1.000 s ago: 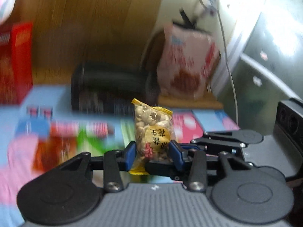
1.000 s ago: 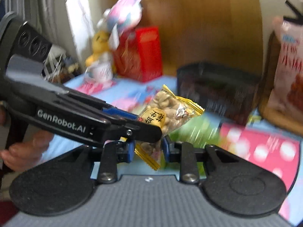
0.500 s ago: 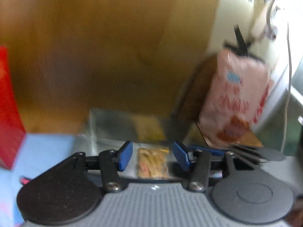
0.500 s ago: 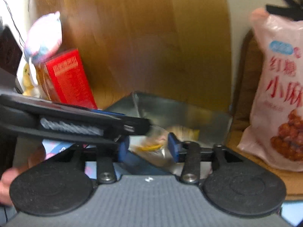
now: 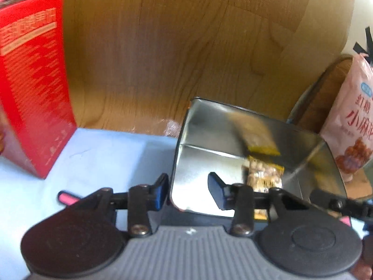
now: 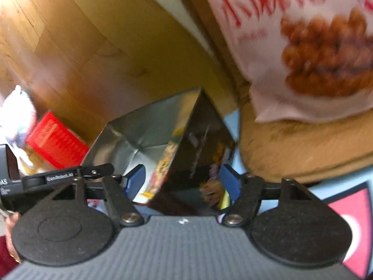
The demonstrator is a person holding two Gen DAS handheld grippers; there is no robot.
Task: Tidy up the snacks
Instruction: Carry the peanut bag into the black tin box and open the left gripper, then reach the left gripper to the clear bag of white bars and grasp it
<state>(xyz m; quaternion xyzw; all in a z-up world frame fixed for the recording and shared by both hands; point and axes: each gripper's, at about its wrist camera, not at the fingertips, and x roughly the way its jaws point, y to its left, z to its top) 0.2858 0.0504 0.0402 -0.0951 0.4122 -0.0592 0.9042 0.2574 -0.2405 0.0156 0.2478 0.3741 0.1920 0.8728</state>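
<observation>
Home: wood-panel wall (image 5: 186, 46), snack bag (image 5: 352, 126), red box (image 5: 32, 88).

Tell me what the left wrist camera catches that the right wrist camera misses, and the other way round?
Only the left wrist view looks down into the metal tin and shows the peanut packet lying on its floor, beyond the open left hand-held gripper. Only the right wrist view shows the tin's dark printed outer wall, between the fingers of the open right hand-held gripper, and a red-and-white mat. Both show the tin, the red box, the pink snack bag and the wooden panel.
</observation>
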